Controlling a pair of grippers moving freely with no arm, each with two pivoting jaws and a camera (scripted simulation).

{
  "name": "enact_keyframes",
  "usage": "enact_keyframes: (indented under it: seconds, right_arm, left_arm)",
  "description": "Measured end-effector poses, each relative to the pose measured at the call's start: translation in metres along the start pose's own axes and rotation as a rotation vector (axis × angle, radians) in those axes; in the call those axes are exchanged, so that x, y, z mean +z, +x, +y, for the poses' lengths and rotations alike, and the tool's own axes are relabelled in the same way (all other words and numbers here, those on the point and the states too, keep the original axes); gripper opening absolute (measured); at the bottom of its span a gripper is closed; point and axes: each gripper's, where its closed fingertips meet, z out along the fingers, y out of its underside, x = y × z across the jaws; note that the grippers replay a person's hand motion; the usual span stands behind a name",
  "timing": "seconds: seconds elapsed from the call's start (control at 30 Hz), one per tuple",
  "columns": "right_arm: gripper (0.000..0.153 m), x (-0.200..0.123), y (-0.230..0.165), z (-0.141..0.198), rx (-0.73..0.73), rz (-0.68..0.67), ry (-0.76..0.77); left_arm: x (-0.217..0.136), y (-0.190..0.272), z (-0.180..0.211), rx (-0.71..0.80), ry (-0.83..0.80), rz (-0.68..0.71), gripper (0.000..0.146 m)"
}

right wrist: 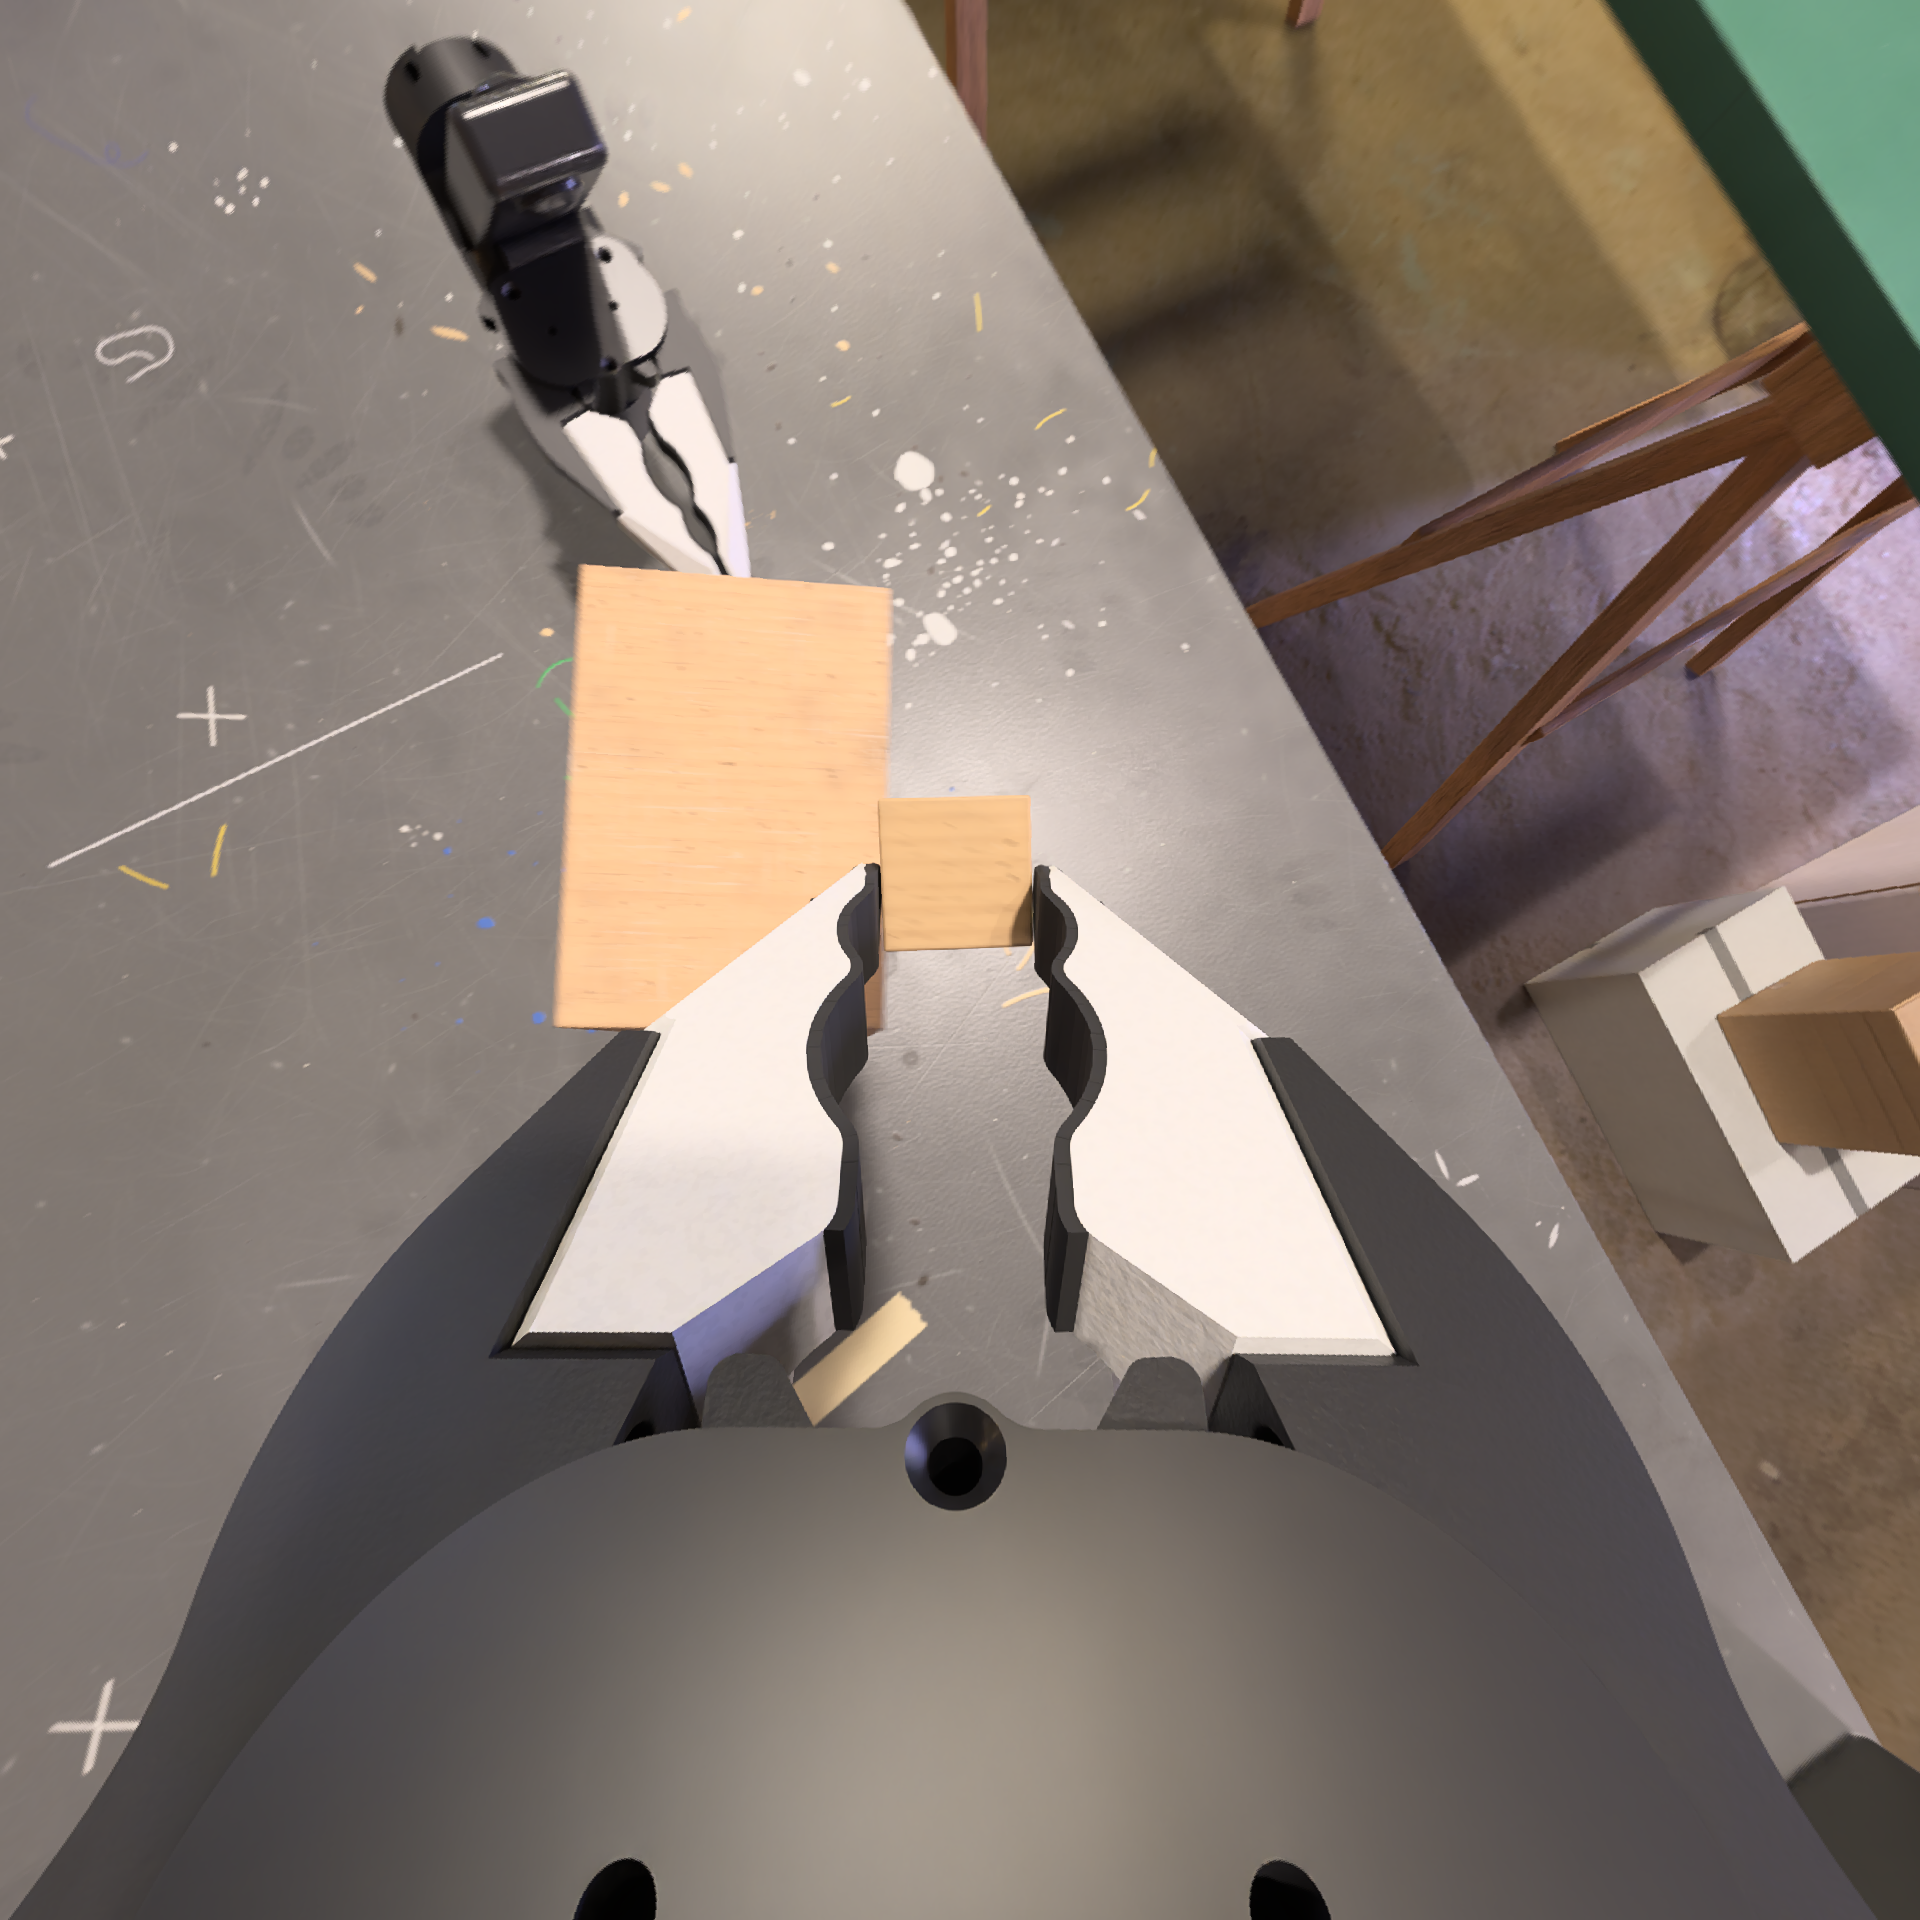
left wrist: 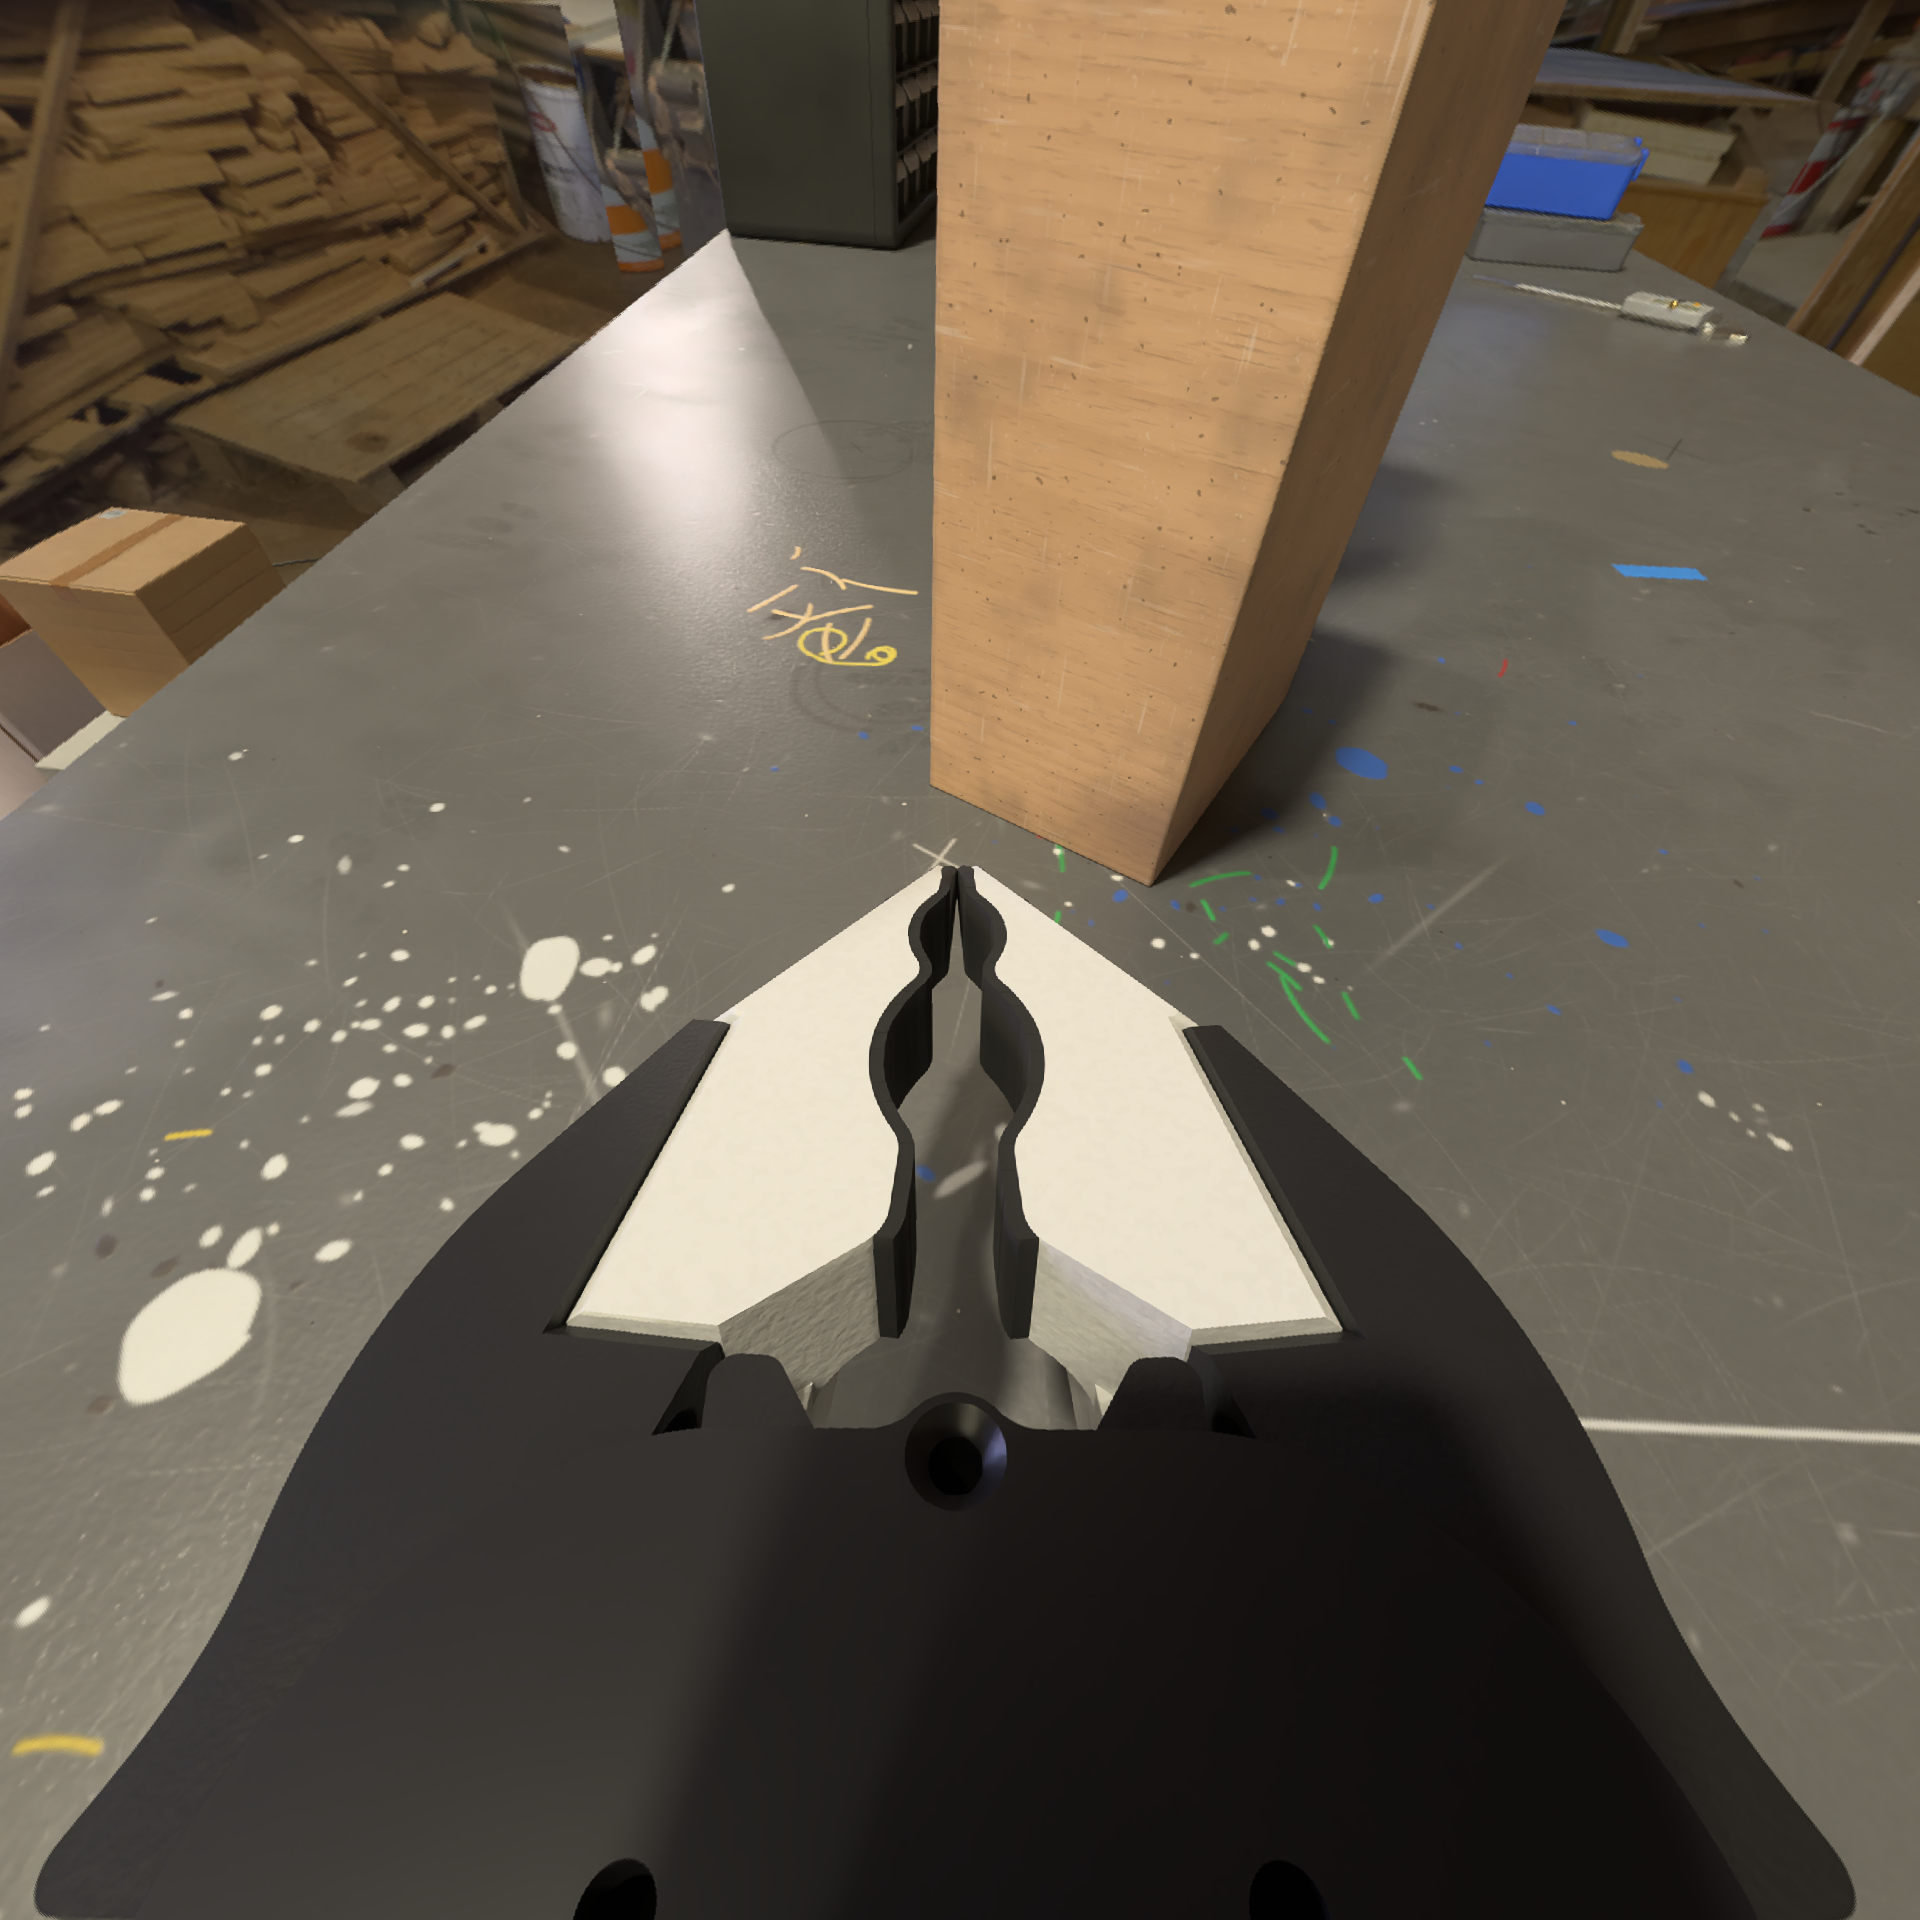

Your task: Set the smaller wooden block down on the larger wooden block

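Paint-spattered grey workbench [right wrist: 312, 935] in a lumber-filled workshop. Right gripper [right wrist: 956, 904] is clamped on the smaller wooden block [right wrist: 954, 868], a pale cube that looks light, rigid and smooth, held by opposite flat sides, just right of the larger wooden block [right wrist: 722, 790]. Left gripper [left wrist: 956, 883] has its fingers together, empty, at the larger block's far end.

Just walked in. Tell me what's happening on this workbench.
Two grippers are working over a grey workbench. The right gripper is shut on the smaller wooden block, held beside and seemingly above the larger wooden block, not yet over it. The left gripper is shut and empty, its tips low by the big block's near corner. The small block is not set down yet.
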Motion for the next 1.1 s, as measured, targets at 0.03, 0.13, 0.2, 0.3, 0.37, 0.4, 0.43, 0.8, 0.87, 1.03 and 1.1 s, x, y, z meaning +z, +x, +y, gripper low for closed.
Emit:
enact_keyframes:
  seconds: [0.03, 0.13, 0.2, 0.3, 0.37, 0.4, 0.43, 0.8, 0.87, 1.03, 1.1]
  right_arm:
    - [0.029, 0.001, -0.008, -0.003, -0.007, -0.004, -0.019]
    - [0.029, 0.005, -0.027, -0.01, -0.008, -0.011, -0.072]
    - [0.029, 0.009, -0.035, -0.012, -0.011, -0.008, -0.108]
    - [0.029, 0.016, -0.044, -0.013, 0.002, -0.015, -0.143]
    - [0.029, 0.02, -0.048, -0.013, 0.003, -0.015, -0.162]
    - [0.029, 0.022, -0.05, -0.014, 0.003, -0.018, -0.166]
    - [0.029, 0.023, -0.052, -0.014, 0.004, -0.019, -0.169]
    - [0.029, 0.032, -0.057, -0.018, -0.019, 0.024, -0.231]
    - [0.029, 0.034, -0.056, -0.016, -0.021, 0.024, -0.237]
    - [0.029, 0.036, -0.053, -0.013, -0.02, 0.028, -0.25]
    - [0.029, 0.036, -0.053, -0.013, -0.021, 0.027, -0.249]
  left_arm:
    - [-0.001, -0.001, 0.0, -0.002, 0.002, -0.003, 0.0]
    - [-0.002, -0.002, 0.0, -0.007, 0.007, -0.009, 0.0]
    - [-0.002, -0.003, 0.0, -0.005, 0.005, -0.014, 0.0]
    - [-0.002, -0.003, 0.0, -0.006, 0.006, -0.016, 0.0]
    - [-0.002, -0.003, 0.0, -0.005, 0.004, -0.016, 0.0]
    - [-0.002, -0.003, 0.0, -0.005, 0.004, -0.016, 0.0]
    - [-0.002, -0.003, 0.0, -0.005, 0.004, -0.016, 0.0]
    - [-0.003, -0.004, -0.001, -0.007, 0.009, -0.016, 0.0]
    - [-0.003, -0.004, -0.001, -0.008, 0.009, -0.015, 0.0]
    - [-0.002, -0.003, 0.0, -0.006, 0.006, -0.013, 0.0]
    - [-0.002, -0.003, 0.0, -0.005, 0.005, -0.012, 0.0]
